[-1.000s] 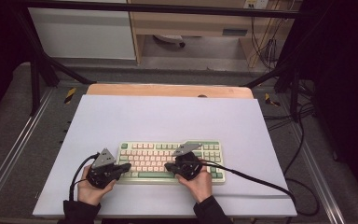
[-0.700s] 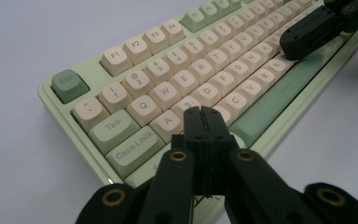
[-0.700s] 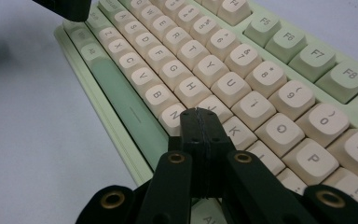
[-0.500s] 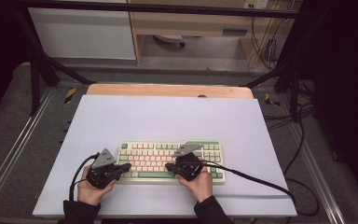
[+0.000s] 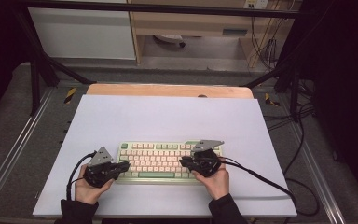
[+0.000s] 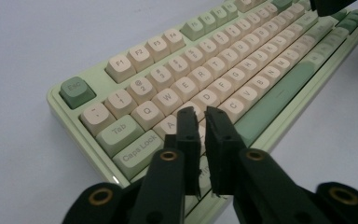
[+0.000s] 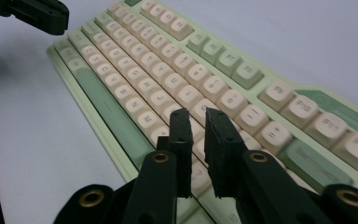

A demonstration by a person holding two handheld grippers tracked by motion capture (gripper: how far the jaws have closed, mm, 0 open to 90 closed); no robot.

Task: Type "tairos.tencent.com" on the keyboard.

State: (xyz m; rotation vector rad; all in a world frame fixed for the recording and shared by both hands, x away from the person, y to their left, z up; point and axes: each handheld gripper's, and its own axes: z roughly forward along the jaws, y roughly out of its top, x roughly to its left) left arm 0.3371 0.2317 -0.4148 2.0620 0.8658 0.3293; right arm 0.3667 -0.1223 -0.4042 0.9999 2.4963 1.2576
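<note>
A pale green keyboard [image 5: 158, 161] with cream keys lies on the white table near the front edge. My left gripper [image 5: 123, 166] hovers at its left end, over the Caps Lock and A keys [image 6: 203, 114]. My right gripper [image 5: 184, 162] hovers over the keys at its right end [image 7: 195, 116]. Both pairs of jaws have just been opening and stand a narrow gap apart with nothing between them. The keyboard [image 6: 205, 70] fills the left gripper view, and in the right gripper view the keyboard [image 7: 177, 70] has the left gripper's jaw tips [image 7: 37, 14] beyond it.
The white table sheet [image 5: 168, 116] stretches behind the keyboard to a wooden strip [image 5: 168, 90] at the back. A black cable [image 5: 261, 179] trails right from the right gripper. Metal frame rails [image 5: 9, 158] flank the table.
The right hand and its gripper have shifted a little to the right over the keyboard. The left hand has kept still.
</note>
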